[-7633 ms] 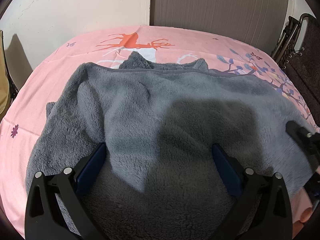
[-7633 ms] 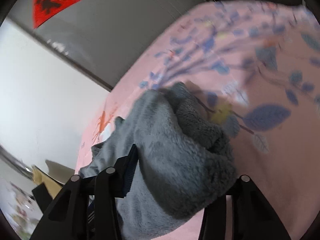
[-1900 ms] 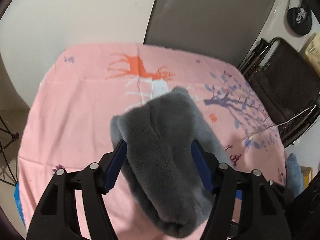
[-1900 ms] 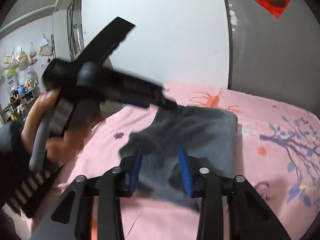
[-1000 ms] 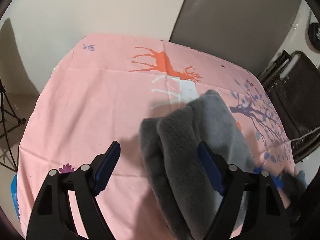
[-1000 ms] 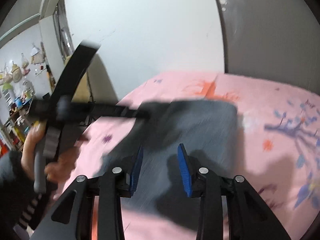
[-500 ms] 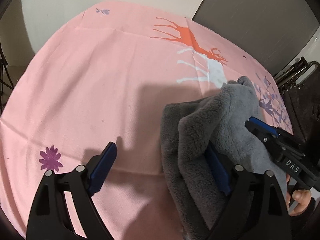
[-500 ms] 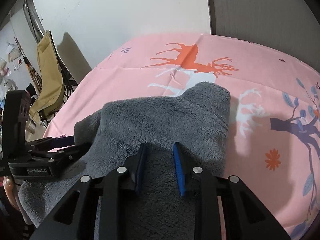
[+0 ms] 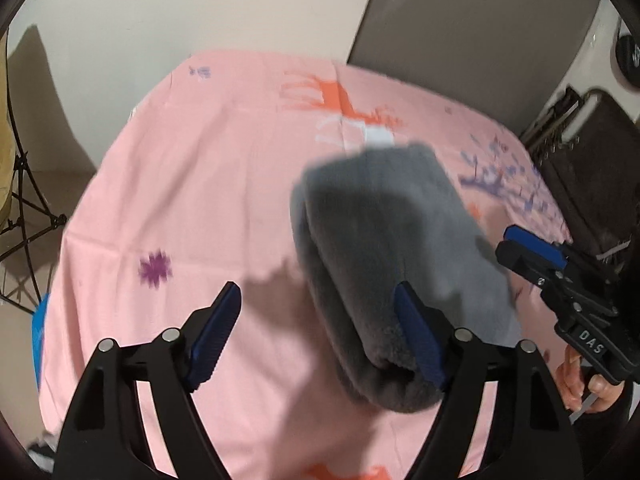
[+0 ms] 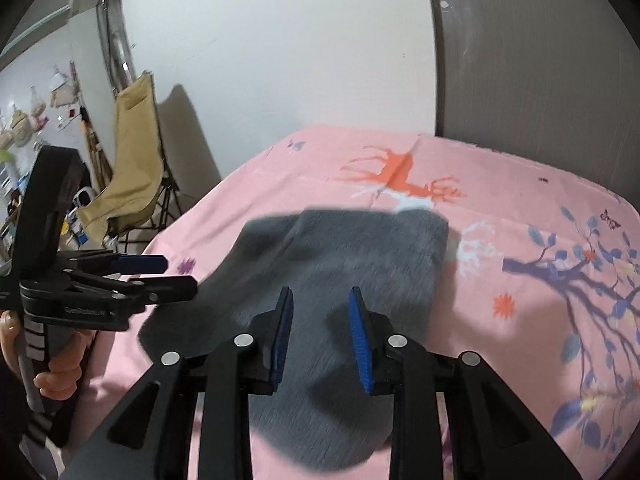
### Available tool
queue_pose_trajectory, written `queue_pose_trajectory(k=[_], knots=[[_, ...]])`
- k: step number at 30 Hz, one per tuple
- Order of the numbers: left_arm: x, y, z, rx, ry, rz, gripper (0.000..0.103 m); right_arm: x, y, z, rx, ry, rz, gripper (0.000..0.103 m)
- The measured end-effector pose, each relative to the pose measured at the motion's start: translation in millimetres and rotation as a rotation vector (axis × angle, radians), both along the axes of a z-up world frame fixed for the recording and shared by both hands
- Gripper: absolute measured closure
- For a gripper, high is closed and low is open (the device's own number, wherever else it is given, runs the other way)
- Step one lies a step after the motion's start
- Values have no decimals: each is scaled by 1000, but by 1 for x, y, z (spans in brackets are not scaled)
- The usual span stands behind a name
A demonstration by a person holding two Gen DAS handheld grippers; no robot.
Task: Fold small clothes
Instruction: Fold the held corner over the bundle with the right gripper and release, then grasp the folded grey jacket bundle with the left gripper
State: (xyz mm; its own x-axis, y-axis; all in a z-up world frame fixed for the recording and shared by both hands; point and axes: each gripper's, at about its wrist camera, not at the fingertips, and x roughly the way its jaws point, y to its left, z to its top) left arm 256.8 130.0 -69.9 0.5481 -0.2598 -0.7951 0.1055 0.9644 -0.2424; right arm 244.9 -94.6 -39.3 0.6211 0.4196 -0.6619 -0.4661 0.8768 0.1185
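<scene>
Half a second ago the left gripper [image 9: 318, 332] sat low, its right finger pressed into the fleece; now it has lifted clear and its jaws stand wide open, holding nothing. The right gripper [image 10: 320, 332] has also risen off the pile, its jaws a little apart and empty.

The grey fleece garment [image 9: 396, 248] lies folded into a thick bundle on the pink sheet [image 9: 192, 168], just on the near side of the orange deer print [image 9: 340, 98], with one rounded fold edge pointing toward the left gripper. Both views are blurred, so the layers cannot be counted.

The garment looks soft, plush and light, with no stiffness at all: it will sag and open out if lifted by one corner. The pile should give the blue pads good friction, so slipping seems unlikely, and nothing about it is fragile. The bulk is the difficulty; a narrow opening would catch only the top layer. A grip is best taken at the rounded fold edge nearest the left gripper, with jaws wide enough to span every layer, and a second grip on the opposite side of the bundle from that edge.
</scene>
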Motion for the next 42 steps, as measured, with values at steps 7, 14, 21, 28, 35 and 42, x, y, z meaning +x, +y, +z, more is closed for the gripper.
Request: queue_pose_trajectory(k=[7, 14, 21, 28, 35, 42], knots=[[5, 9, -57, -103, 144, 73, 10, -12, -12, -48, 13, 46, -24, 73], [-4, -7, -51, 14, 67, 90, 9, -13, -14, -52, 53, 38, -49, 73], [-18, 6, -37, -90, 37, 143, 14, -15, -19, -52, 88, 43, -60, 73], [-15, -3, 22, -54, -134, 147, 15, -13, -26, -22, 124, 8, -65, 68], [29, -35, -24, 72, -19, 88, 14, 9, -15, -29, 87, 42, -88, 64], [24, -42, -39, 97, -45, 76, 11, 8, -14, -51, 67, 22, -83, 61]])
